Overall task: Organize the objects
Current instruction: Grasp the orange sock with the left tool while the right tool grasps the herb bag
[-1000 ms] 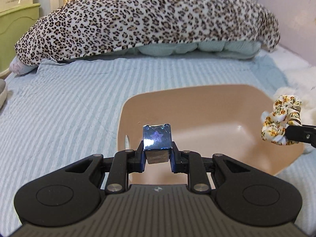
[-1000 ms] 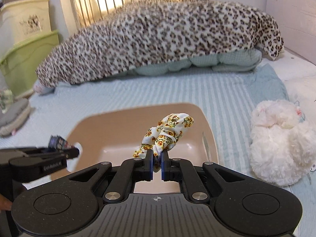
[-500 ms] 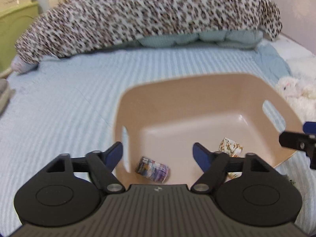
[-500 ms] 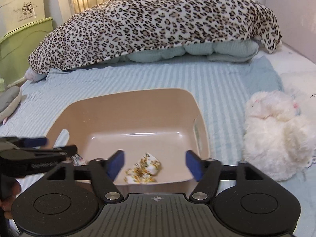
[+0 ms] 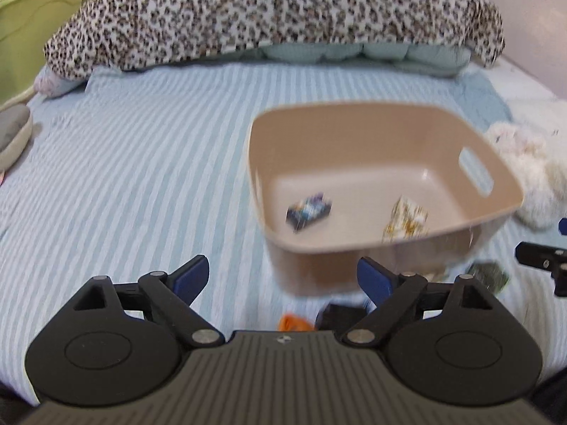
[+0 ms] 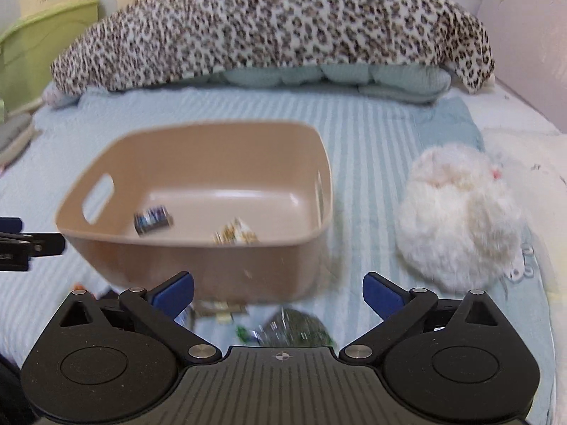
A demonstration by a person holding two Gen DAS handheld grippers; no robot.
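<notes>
While both tongs [image 5: 283,276] [image 6: 278,290] gape, the bin [image 6: 198,265] seemingly holds two items

bin [image 6: 198,258]: ahead of you, on the bed [image 6: 372,134]
in bin: small box [image 6: 153,219] left, scrunchie [image 6: 235,235] right
plush toy [image 6: 460,219]: right of bin
blanket [image 6: 269,28]: behind bin

Bin [image 5: 397,244]: tan plastic, slotted handles, sat on the striped bedspread.
Blue packet [image 5: 309,210]: lay tilted on the bin floor, left side.
Floral scrunchie [image 5: 405,217]: lay crumpled, right of the packet, apart.
</notes>
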